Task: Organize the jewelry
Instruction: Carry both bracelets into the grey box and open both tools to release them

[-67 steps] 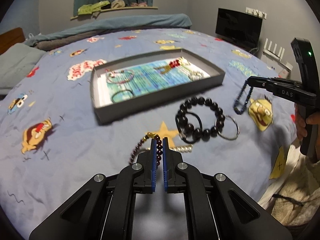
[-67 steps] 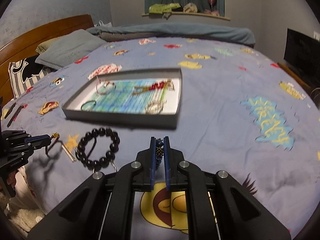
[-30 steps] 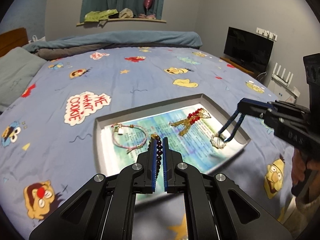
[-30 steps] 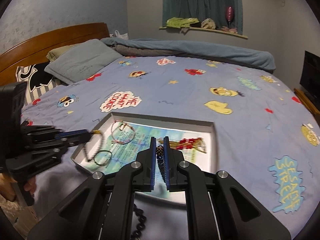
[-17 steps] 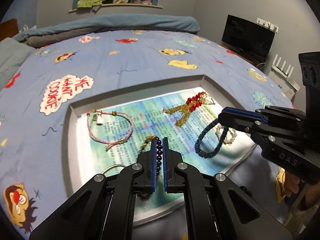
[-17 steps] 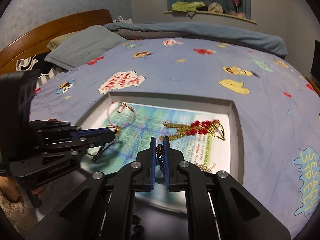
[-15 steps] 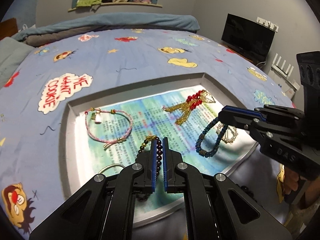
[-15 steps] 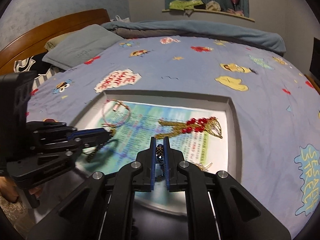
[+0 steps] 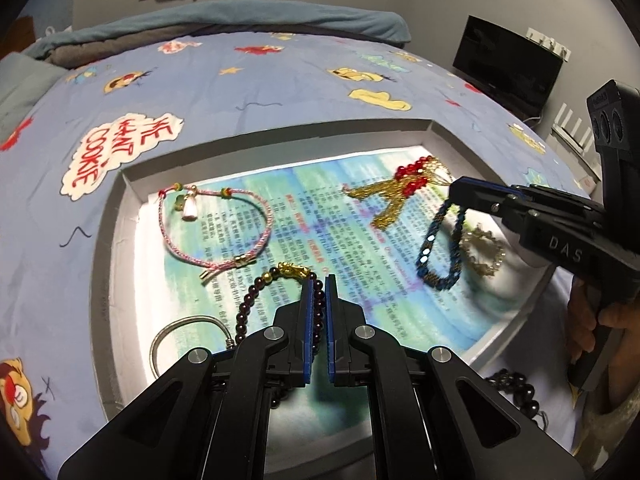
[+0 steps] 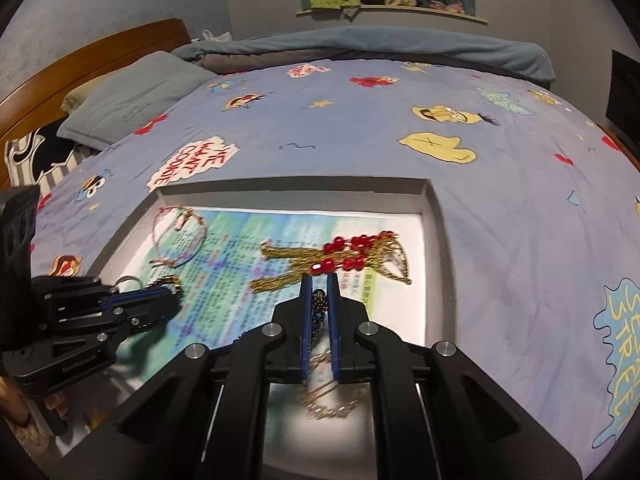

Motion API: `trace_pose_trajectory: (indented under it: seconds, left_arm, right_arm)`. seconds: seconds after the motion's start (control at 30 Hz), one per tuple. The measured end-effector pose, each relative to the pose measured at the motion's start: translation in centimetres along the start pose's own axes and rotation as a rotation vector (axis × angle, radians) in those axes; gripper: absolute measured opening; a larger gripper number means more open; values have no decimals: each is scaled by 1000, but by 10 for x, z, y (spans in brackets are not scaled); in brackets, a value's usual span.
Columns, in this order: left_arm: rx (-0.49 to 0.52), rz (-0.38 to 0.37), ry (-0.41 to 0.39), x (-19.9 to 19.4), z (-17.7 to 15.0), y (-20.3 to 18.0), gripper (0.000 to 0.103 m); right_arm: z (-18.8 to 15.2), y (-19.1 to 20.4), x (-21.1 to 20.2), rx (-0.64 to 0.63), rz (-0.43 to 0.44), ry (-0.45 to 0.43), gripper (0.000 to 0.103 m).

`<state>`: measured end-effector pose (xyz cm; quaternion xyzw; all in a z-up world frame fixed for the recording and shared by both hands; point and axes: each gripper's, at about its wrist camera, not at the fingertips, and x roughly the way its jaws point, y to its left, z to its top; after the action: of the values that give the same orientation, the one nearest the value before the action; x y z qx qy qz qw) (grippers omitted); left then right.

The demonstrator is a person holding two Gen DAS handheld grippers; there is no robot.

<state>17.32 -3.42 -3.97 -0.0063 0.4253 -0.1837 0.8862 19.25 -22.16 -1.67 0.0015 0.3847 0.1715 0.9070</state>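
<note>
Two grippers hang over the grey tray [image 9: 120, 240], which lies on the cartoon bedspread [image 10: 360, 128]. Nearest, we note the left gripper [image 9: 319, 280] clenched on a dark red bead bracelet [image 9: 248, 308], whose loop droops onto the printed paper liner [image 9: 320, 216] just beside a silver ring [image 9: 176, 328] at the tray's near left corner. To its right, the right gripper [image 10: 319, 286] is clamped on a blue bead bracelet [image 9: 436, 248], which hangs down to the liner beside a pale sparkly bracelet [image 9: 484, 252] near the tray's right wall. Between the two grippers we find bare liner. Further in, a pink cord bracelet [image 9: 216, 232] lies at the left and a gold tassel piece with red beads [image 10: 344, 260] at the right, well apart. Bare liner runs along the far wall. Outside the near right corner, black beads [image 9: 516, 392] rest on the bedspread.
</note>
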Motion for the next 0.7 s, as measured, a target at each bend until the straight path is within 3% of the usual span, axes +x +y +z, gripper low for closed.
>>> trace_pose_trajectory:
  seconds: [0.57, 0.63, 0.7]
  left_arm:
    - [-5, 22, 9, 4, 5, 5, 6]
    - [-5, 25, 13, 3, 5, 5, 9]
    - [-10, 30, 12, 1, 5, 4, 22]
  right_arm:
    - [1, -17, 4, 58, -43, -5, 8]
    - [1, -15, 1, 55, -41, -9, 15]
    - [0, -14, -3, 53, -39, -18, 29]
